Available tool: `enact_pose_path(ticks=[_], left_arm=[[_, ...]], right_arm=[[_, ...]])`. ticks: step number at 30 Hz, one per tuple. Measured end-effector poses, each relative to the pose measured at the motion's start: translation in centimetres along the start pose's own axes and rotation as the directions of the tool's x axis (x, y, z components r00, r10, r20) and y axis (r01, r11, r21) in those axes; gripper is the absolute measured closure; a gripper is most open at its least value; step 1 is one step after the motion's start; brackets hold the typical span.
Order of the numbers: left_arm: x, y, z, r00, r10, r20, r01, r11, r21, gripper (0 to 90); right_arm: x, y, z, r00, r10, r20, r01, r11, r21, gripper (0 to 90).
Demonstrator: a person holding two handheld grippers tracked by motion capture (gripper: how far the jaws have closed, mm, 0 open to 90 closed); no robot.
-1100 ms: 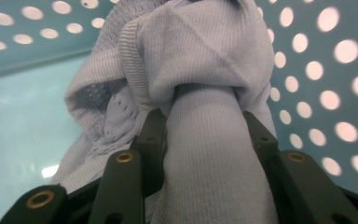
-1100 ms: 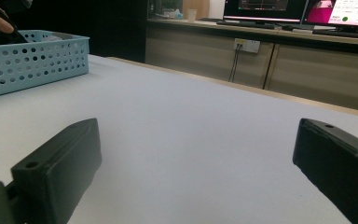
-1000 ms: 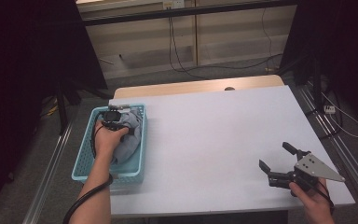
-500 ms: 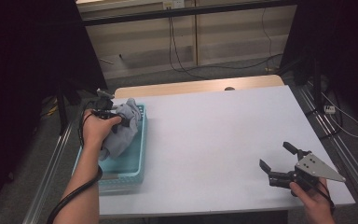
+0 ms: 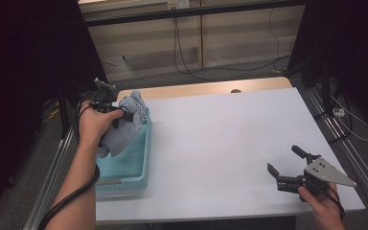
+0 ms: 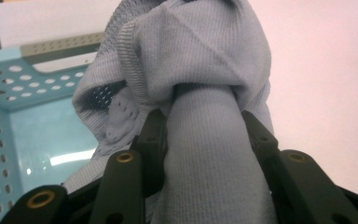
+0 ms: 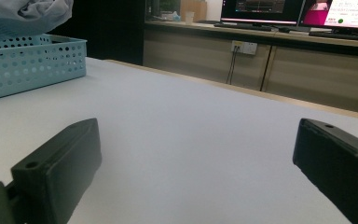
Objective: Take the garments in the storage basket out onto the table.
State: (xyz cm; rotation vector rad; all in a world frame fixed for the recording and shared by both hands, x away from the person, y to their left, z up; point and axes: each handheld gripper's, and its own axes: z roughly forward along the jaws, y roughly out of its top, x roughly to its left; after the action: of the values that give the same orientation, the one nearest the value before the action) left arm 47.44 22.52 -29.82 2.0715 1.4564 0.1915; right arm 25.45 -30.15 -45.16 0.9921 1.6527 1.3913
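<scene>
Left gripper (image 5: 124,114) at left of frame clenched on grey cloth (image 5: 124,129) above blue basket (image 5: 134,165); right gripper (image 5: 287,165) lower right, jaws apart, nothing held.

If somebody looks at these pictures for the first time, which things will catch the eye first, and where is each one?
First comes the grey cloth, bunched and pinched between the jaws of the left gripper, held above the light blue basket at the table's left edge. Next is the right gripper, low near the front right corner of the white table, its jaws wide apart with nothing between them.
</scene>
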Motion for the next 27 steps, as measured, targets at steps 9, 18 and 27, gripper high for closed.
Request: enact_pose_path(ticks=[9,18,27], left_arm=[[-2.0,0.7,-0.9,0.9977,0.060,0.031,-0.060,0.9982,0.007,59.7],[-4.8,1.1,-0.6,0.9860,0.146,0.080,-0.148,0.9889,0.014,59.7],[-6.8,1.5,-0.5,0.9748,0.186,0.124,-0.190,0.9814,0.026,59.8]], right_arm=[[0.0,0.0,0.1,1.0000,-0.005,-0.006,0.005,1.000,0.002,0.7],[-0.1,0.0,0.0,1.0000,-0.002,-0.006,0.002,1.000,0.005,0.7],[-0.1,0.0,0.0,1.0000,-0.002,-0.008,0.002,1.000,0.005,0.7]])
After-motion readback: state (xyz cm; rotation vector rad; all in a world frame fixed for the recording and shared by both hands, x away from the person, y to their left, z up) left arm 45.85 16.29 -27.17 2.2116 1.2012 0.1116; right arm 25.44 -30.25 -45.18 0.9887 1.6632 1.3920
